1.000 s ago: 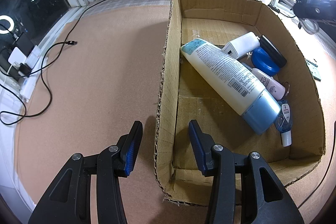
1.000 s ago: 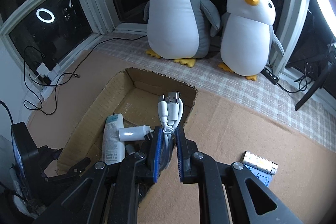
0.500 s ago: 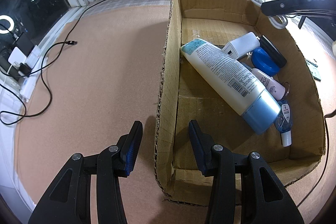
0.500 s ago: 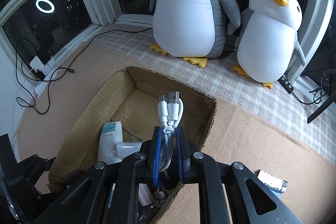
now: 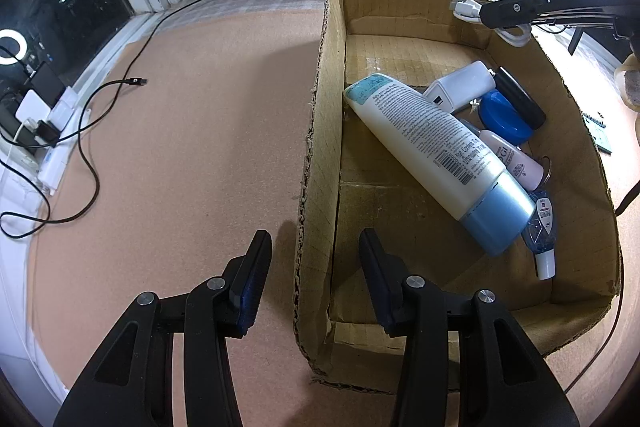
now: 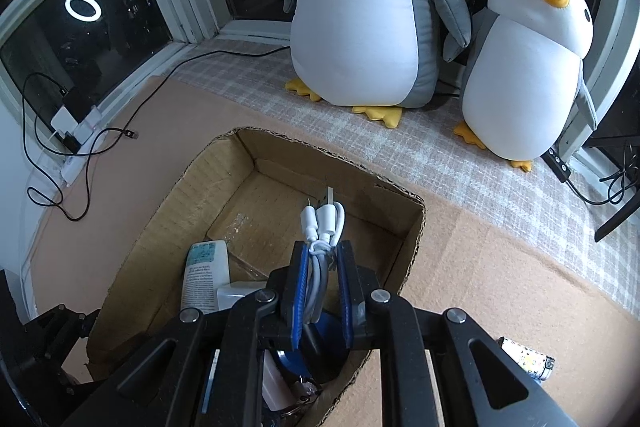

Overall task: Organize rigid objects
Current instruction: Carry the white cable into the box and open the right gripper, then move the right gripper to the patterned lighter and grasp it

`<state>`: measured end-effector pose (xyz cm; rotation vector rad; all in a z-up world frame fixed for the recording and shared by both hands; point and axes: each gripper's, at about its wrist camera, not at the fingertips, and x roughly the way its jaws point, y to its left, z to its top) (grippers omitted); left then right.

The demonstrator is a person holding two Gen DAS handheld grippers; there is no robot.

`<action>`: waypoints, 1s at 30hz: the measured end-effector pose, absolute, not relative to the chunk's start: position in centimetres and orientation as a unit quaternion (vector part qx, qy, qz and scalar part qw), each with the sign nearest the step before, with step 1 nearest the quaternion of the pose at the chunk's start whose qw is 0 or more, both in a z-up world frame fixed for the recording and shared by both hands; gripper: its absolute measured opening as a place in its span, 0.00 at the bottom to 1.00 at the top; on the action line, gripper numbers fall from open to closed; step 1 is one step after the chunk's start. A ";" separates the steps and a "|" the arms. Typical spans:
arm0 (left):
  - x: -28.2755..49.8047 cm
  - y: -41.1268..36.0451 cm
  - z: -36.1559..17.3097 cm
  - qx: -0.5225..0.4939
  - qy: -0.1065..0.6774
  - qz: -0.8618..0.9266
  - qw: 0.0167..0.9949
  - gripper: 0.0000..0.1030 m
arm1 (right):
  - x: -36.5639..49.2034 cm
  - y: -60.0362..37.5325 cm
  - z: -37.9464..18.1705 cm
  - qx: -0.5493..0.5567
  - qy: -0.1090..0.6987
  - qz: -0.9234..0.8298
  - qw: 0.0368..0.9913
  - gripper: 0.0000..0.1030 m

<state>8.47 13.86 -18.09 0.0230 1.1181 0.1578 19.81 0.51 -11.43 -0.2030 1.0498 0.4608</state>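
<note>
An open cardboard box point(image 5: 320, 147) holds a white lotion tube with a blue cap point(image 5: 432, 147), a white charger point(image 5: 460, 89), a blue lid point(image 5: 504, 117), a black tube point(image 5: 520, 99) and small bottles. My left gripper point(image 5: 312, 239) straddles the box's left wall near its front corner, jaws apart, pads clear of the cardboard. My right gripper point(image 6: 323, 249) is shut on a coiled white USB cable point(image 6: 324, 219), held plugs-up over the box's point(image 6: 412, 239) far right part. In the left wrist view that cable point(image 5: 466, 7) hangs above the back right corner.
Two plush penguins point(image 6: 360, 19) point(image 6: 528, 67) stand on a checked cloth behind the box. A black cable point(image 5: 88, 147) trails over the brown mat at left toward a power strip point(image 5: 40, 123). A small patterned lighter-like item point(image 6: 528, 363) lies on the mat right of the box.
My right gripper has carried the white cable forward and lower, from beside the box's right edge to over its inside. The left gripper and the box contents have not moved.
</note>
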 end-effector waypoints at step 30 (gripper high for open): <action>8.4 13.9 -18.0 0.012 0.530 0.075 0.845 0.44 | 18.6 -17.0 -8.5 -0.045 0.495 0.169 0.851 0.50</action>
